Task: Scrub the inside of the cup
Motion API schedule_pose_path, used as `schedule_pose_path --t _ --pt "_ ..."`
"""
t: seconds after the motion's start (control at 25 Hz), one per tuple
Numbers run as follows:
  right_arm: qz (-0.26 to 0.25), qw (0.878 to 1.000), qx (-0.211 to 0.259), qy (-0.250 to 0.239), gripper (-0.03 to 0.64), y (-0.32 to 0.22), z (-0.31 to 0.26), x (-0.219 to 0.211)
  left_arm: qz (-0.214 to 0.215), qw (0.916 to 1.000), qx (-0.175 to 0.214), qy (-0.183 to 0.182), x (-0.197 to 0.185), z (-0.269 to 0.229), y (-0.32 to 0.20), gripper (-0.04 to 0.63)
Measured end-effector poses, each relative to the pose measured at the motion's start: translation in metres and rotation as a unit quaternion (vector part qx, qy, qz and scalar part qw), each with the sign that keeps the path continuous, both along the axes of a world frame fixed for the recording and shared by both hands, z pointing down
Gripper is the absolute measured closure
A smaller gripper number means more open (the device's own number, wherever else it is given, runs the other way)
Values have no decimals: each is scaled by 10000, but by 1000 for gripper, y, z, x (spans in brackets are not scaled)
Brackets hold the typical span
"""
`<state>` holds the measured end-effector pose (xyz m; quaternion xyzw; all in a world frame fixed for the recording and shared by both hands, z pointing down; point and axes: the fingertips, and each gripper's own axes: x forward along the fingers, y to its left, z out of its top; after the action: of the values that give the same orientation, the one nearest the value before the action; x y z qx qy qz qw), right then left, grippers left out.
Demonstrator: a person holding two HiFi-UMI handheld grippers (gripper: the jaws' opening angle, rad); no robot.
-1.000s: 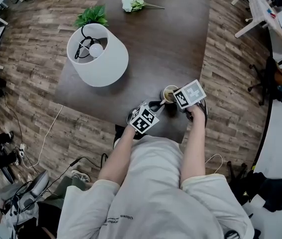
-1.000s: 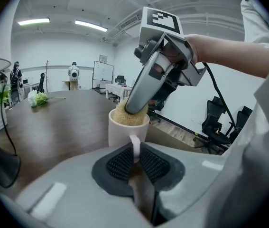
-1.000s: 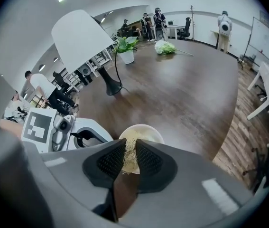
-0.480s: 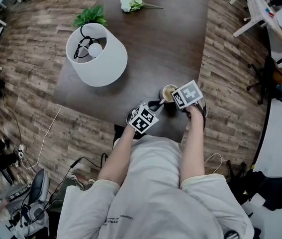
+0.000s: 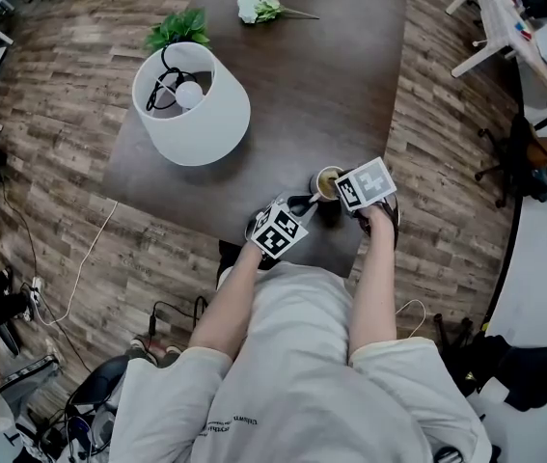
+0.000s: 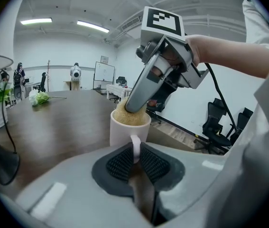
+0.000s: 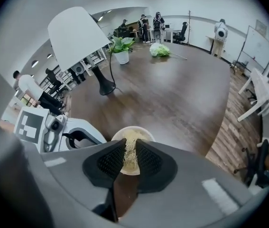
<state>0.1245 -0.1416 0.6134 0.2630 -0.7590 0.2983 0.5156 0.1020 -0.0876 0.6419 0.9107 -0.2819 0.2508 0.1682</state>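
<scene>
A white cup [image 6: 125, 131] stands near the front edge of the dark table [image 5: 331, 85]; it also shows as the cup [image 5: 327, 180] in the head view and the cup [image 7: 123, 135] from above. My left gripper [image 6: 134, 159] is shut on the cup's handle [image 6: 135, 146]. A tan scouring pad [image 7: 128, 151] fills the cup's mouth, seen as the pad [image 6: 130, 117] from the side. My right gripper [image 7: 127, 159] is shut on that pad and points down into the cup. The cup's inside is hidden under the pad.
A lamp with a white shade [image 5: 192, 104] stands on the table's left part, its cord trailing down. A potted green plant [image 5: 177, 30] and a white flower bunch [image 5: 259, 6] lie at the far end. Office chairs [image 6: 219, 122] stand right of the table.
Both grippers and the cup stay almost in place; the right gripper's marker cube has shifted only slightly over the cup.
</scene>
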Motion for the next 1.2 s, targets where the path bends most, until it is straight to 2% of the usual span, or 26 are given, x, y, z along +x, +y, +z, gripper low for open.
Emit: schedule_pose_path --t 0.08,0.2,0.4,0.92,1.2 --pt "42 9999 70 85 531 -3 -3 2 3 10000 3 -5 -1 0 -1 551" --pt "-117 9994 -119 302 531 5 -1 5 1 10000 11 0 -1 -1 -1 551" --pt "-371 9985 -347 208 531 17 0 -4 -38 10000 -8 13 -1 0 -1 551" --pt "-21 9995 -111 286 531 6 -1 9 -36 10000 -15 -4 -1 0 0 551" --pt "-123 9998 -154 -48 531 11 -2 -7 -53 10000 -2 18 -1 -1 0 551"
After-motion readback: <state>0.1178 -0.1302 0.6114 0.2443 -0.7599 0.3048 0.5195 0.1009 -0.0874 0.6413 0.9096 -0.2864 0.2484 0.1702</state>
